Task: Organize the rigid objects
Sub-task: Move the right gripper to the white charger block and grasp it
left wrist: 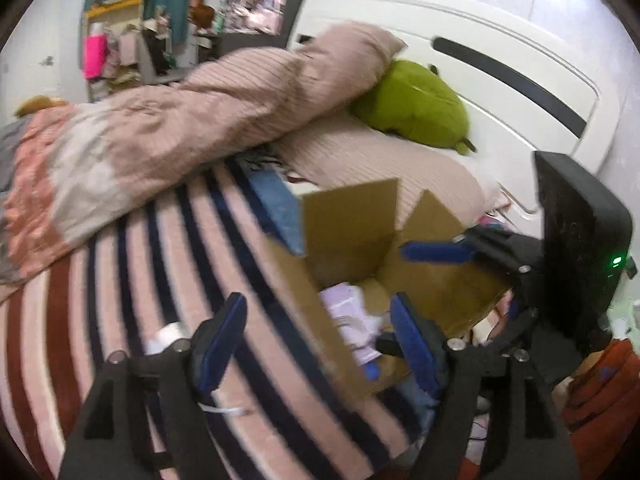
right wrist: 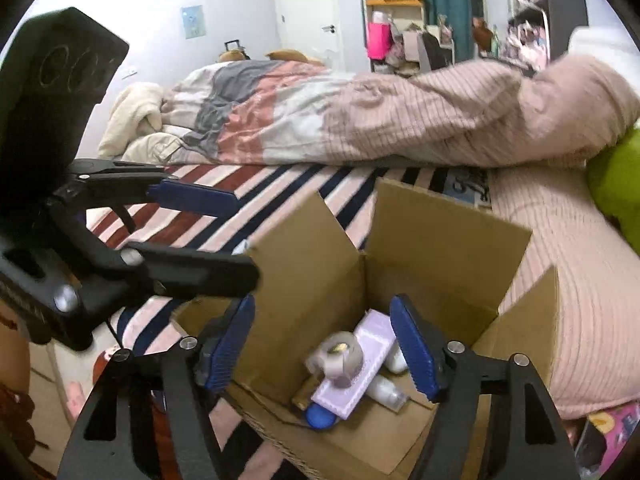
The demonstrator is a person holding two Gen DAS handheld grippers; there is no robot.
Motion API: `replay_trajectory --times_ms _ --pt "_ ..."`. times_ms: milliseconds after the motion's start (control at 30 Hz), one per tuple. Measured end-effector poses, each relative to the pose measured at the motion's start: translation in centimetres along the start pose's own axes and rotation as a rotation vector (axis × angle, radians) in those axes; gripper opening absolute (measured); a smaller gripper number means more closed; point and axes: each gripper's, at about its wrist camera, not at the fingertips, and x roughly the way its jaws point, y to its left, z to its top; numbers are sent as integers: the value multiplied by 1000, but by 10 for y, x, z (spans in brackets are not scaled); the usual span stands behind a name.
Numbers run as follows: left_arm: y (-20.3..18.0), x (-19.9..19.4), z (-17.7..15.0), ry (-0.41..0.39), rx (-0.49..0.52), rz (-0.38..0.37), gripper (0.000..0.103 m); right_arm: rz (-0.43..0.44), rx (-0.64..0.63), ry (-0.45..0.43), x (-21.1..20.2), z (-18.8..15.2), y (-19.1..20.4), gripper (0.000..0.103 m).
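Note:
An open cardboard box (right wrist: 432,248) sits on the striped bed; it also shows in the left wrist view (left wrist: 352,224). Inside lie a lilac flat box (right wrist: 356,372), a greyish roll of tape (right wrist: 340,356), white bottles (right wrist: 386,392) and a blue round object (right wrist: 320,418). My right gripper (right wrist: 328,348) is open and empty, hovering over the box opening above the tape roll. My left gripper (left wrist: 316,340) is open and empty, over the box's left flap, with a small white object (left wrist: 166,338) on the blanket beside its left finger. Each gripper appears in the other's view.
A pink ribbed duvet (left wrist: 208,112) lies bunched across the bed behind the box. A green plush toy (left wrist: 416,108) rests by the white headboard (left wrist: 480,60). The striped blanket (left wrist: 120,280) spreads left of the box. Cluttered shelves (right wrist: 404,36) stand at the far wall.

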Motion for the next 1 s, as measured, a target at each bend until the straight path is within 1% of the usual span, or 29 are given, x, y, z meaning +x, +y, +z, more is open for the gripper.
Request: replay_trajectory --times_ms 33,67,133,200,233,333,433,567,667,733,800,900,1000 --pt "9 -10 -7 -15 -2 46 79 -2 -29 -15 -2 3 11 92" --pt "15 -17 -13 -23 -8 68 79 3 -48 -28 -4 5 18 96" --pt "33 -30 -25 -37 -39 88 80 17 -83 -45 -3 10 37 97" --pt "55 -45 -41 -58 -88 108 80 47 -113 -34 4 17 58 97" --pt "67 -53 -51 -69 -115 135 80 63 -122 -26 9 20 68 97" --pt "97 -69 -79 -76 -170 190 80 86 -138 12 30 31 98 97" --pt "135 -86 -112 -99 -238 236 80 107 -175 18 51 42 131 97" --pt "176 -95 -148 -113 -307 274 80 131 -237 58 90 50 174 97" --pt "204 -93 -175 -114 -344 297 80 104 -273 114 125 47 197 97" --pt "218 -87 -188 -110 -360 302 80 70 -281 163 151 42 204 97" --pt "226 -80 -197 -105 -368 306 80 50 -257 204 173 38 201 97" --pt "237 -66 -205 -91 -373 308 80 14 -192 240 202 31 184 95" --pt "243 -53 -209 -87 -376 288 80 -68 -153 259 221 28 164 95"
